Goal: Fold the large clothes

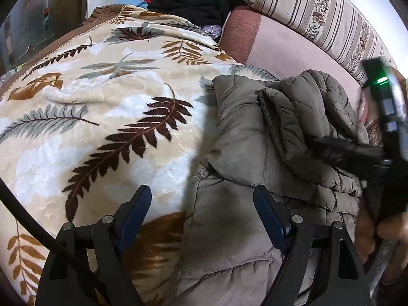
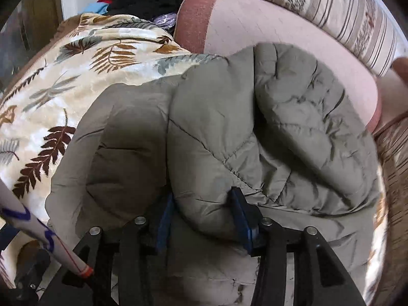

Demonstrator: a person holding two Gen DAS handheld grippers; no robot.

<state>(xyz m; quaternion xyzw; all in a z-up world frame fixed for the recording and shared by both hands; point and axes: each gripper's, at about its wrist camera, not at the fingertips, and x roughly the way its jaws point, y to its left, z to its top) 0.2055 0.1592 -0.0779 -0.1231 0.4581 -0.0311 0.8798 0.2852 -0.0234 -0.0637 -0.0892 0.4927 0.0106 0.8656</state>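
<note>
The right gripper (image 2: 202, 219) is pinching a puffy fold of the olive quilted jacket (image 2: 255, 127) between its blue pads (image 2: 241, 219), which are pressing into the padding on both sides. The left gripper (image 1: 201, 216) is hovering with its jaws spread wide and nothing between them, over the jacket's edge. The jacket is lying bunched on a cream blanket (image 1: 89, 102) with a fern-leaf print, beside a pink cushion (image 1: 280, 43) and a striped bolster (image 1: 318, 12). Dark clothes (image 1: 191, 2) are sitting piled behind.
</note>
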